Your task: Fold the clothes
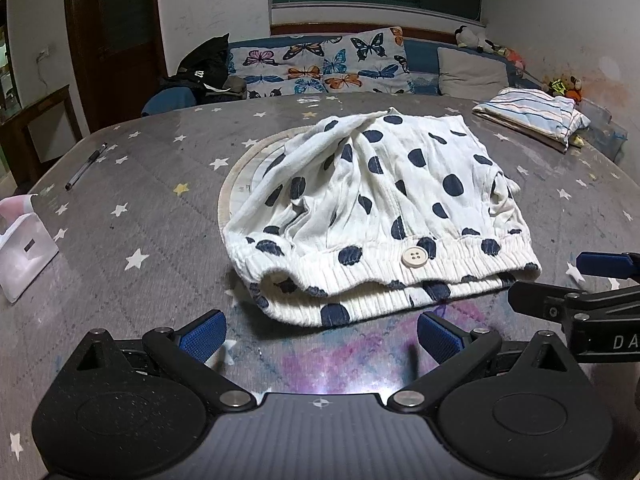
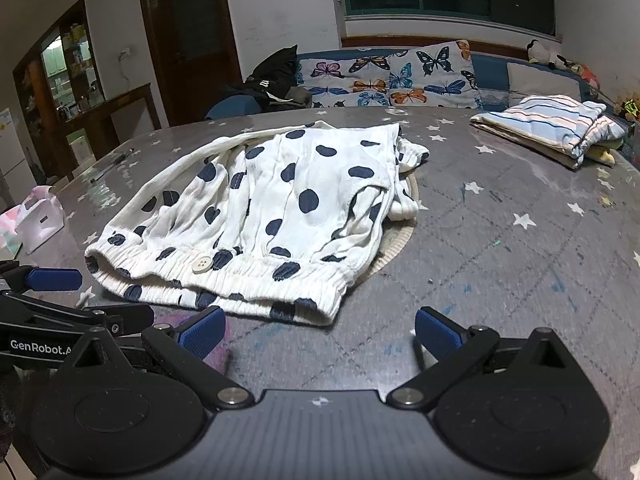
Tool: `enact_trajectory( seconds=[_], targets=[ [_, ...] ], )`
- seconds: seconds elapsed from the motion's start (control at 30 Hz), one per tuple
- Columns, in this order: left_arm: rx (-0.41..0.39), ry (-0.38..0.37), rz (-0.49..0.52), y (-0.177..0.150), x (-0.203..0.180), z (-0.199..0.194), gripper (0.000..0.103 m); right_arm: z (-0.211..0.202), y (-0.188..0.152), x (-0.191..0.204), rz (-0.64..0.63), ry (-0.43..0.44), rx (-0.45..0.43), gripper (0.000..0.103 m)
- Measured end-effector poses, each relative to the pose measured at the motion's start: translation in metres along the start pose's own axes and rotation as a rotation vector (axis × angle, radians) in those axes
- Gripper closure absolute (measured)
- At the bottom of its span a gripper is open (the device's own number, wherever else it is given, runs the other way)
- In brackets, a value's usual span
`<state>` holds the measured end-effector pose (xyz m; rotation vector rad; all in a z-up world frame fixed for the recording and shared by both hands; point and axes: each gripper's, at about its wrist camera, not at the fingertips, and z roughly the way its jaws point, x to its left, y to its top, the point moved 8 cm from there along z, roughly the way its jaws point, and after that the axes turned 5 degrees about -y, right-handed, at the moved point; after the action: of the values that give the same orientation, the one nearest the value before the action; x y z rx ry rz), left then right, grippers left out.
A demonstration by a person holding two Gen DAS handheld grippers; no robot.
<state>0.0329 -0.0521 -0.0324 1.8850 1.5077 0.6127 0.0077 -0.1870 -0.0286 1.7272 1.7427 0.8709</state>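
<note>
Two grippers hovered at the near edge of a spotted garment (image 1: pixel 372 208) on a star-patterned table (image 1: pixel 132 200).

The left gripper (image 1: pixel 320 334) and right gripper (image 2: pixel 318 332) were both wide apart, holding nothing; the garment lay partly folded, seemingly over a round mat (image 1: pixel 236 184).

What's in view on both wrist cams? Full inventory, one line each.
white garment with navy polka dots and a ribbed hem: 1, white and navy, centre of table, partly folded
cream button: 1, on the near hem
round woven mat: 1, beige, under the garment
folded striped cloth pile: 1, white and blue, far right of table
pen: 1, dark, far left
white paper bag: 1, left edge
grey star-print table cover: 1
butterfly-print cushions: on the sofa behind
left gripper: open, empty, before the hem
right gripper: open, empty, before the hem
</note>
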Motion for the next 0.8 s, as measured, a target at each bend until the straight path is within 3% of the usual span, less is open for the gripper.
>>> enact_trajectory(
  seconds=[0.27,0.6,0.8],
  targets=[
    [-0.032,-0.009,0.000,0.018,0.004,-0.001,0.000,0.007,0.011,-0.001,-0.001,0.008,-0.001,0.007],
    [-0.120,0.015,0.021,0.069,0.022,0.011,0.001,0.022,0.032,-0.008,0.016,0.026,0.004,0.018],
    [-0.109,-0.001,0.050,0.087,0.033,0.035,0.018,0.036,0.041,-0.016,0.032,0.027,0.021,0.028]
  ],
)
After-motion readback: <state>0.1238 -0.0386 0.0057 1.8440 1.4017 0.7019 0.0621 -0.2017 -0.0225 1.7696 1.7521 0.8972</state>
